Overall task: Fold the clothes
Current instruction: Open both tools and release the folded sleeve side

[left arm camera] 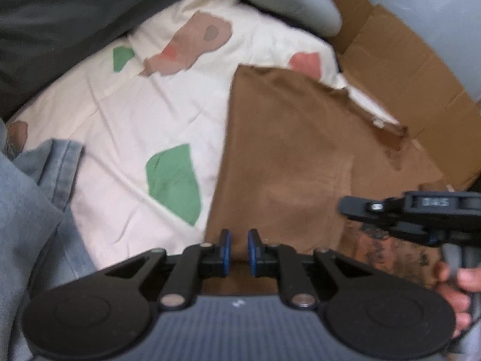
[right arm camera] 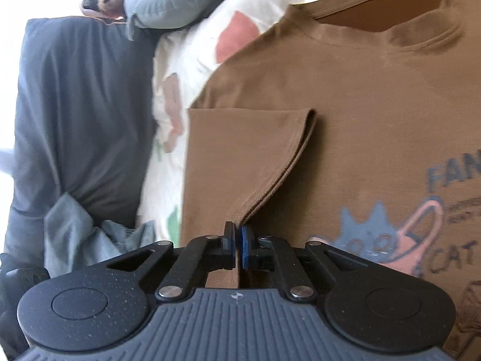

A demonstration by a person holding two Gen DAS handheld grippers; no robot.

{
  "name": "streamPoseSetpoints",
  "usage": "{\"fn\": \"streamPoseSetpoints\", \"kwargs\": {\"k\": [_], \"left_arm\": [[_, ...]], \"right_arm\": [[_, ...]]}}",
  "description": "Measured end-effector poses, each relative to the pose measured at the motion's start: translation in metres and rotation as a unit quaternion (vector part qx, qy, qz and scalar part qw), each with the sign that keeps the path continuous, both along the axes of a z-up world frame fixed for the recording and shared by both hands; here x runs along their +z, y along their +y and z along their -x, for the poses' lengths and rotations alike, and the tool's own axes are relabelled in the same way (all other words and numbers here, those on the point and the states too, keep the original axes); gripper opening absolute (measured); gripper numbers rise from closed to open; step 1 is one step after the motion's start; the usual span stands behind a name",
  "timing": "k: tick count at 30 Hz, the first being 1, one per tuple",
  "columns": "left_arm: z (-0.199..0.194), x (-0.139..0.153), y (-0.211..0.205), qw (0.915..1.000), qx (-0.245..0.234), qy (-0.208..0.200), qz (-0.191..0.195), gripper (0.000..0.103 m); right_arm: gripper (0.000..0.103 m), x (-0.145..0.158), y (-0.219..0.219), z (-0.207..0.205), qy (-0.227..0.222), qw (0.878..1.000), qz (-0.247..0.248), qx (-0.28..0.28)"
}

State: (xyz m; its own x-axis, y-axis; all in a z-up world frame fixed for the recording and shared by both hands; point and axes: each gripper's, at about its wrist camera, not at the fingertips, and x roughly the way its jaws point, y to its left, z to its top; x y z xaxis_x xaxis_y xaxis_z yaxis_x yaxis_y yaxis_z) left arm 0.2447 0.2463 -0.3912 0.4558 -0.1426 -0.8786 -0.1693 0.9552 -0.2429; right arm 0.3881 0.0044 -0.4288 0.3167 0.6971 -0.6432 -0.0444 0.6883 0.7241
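Here the right gripper [right arm camera: 237, 240] angles down, pinching the brown T-shirt's [right arm camera: 360, 120] folded sleeve hem; the left gripper [left arm camera: 239, 245] hangs steeply, gap narrow, empty.

A bed carries everything, spread with a cream sheet [left arm camera: 126, 138] printed in green, pink and tan patches. On the sheet lies a brown T-shirt [right arm camera: 345, 96] — one sleeve folded in over its body. Beside the shirt, across bare sheet, lie jeans [left arm camera: 51, 168]. A grey garment [left arm camera: 294, 3] rests beyond the shirt's far end — dark bedding [right arm camera: 75, 105] borders the sheet.
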Motion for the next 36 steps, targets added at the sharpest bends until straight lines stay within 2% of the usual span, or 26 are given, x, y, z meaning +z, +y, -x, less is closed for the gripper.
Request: {"fn": "streamPoseSetpoints", "kwargs": {"k": [3, 11, 13, 15, 19, 20, 21, 25, 30, 32, 34, 36], "left_arm": [[-0.002, -0.007, 0.003, 0.9998, 0.011, 0.012, -0.013, 0.011], [0.000, 0.013, -0.004, 0.9996, -0.002, -0.025, -0.010, 0.012], [-0.001, 0.011, -0.005, 0.9996, -0.004, -0.028, -0.007, 0.012], [-0.003, 0.007, -0.006, 0.9996, -0.004, -0.028, -0.007, 0.012], [-0.003, -0.006, 0.000, 0.9993, 0.006, -0.037, 0.002, 0.012], [-0.002, -0.009, 0.001, 0.9994, 0.007, -0.035, 0.003, 0.012], [-0.001, -0.012, 0.002, 0.9994, 0.007, -0.033, 0.004, 0.011], [0.005, -0.014, 0.001, 0.9995, -0.005, -0.032, -0.003, 0.010], [0.009, -0.004, 0.000, 0.9994, -0.003, -0.035, 0.001, 0.020], [0.012, 0.006, -0.002, 0.9992, -0.003, -0.039, 0.000, 0.034], [0.015, 0.016, -0.005, 0.9991, -0.003, -0.042, -0.002, 0.042], [0.018, 0.026, -0.007, 0.9989, -0.003, -0.046, -0.003, 0.047]], "right_arm": [[0.009, -0.002, -0.009, 0.006, 0.007, 0.999, 0.038, -0.018], [0.009, 0.014, -0.007, 0.015, -0.047, 0.998, 0.029, -0.014], [0.015, 0.015, 0.004, 0.014, -0.057, 0.998, 0.031, 0.003], [0.025, 0.014, 0.018, 0.016, -0.066, 0.997, 0.040, 0.030], [0.026, 0.010, 0.040, 0.019, -0.082, 0.991, 0.082, 0.066], [0.028, 0.009, 0.044, 0.021, -0.089, 0.989, 0.096, 0.075], [0.035, 0.008, 0.048, 0.024, -0.095, 0.986, 0.110, 0.085], [0.037, 0.004, 0.054, 0.033, -0.111, 0.977, 0.140, 0.115], [0.038, 0.008, 0.054, 0.033, -0.100, 0.973, 0.157, 0.134], [0.038, 0.012, 0.054, 0.033, -0.090, 0.972, 0.162, 0.142], [0.038, 0.019, 0.051, 0.032, -0.080, 0.973, 0.162, 0.144], [0.039, 0.032, 0.045, 0.030, -0.075, 0.974, 0.161, 0.144]]}}
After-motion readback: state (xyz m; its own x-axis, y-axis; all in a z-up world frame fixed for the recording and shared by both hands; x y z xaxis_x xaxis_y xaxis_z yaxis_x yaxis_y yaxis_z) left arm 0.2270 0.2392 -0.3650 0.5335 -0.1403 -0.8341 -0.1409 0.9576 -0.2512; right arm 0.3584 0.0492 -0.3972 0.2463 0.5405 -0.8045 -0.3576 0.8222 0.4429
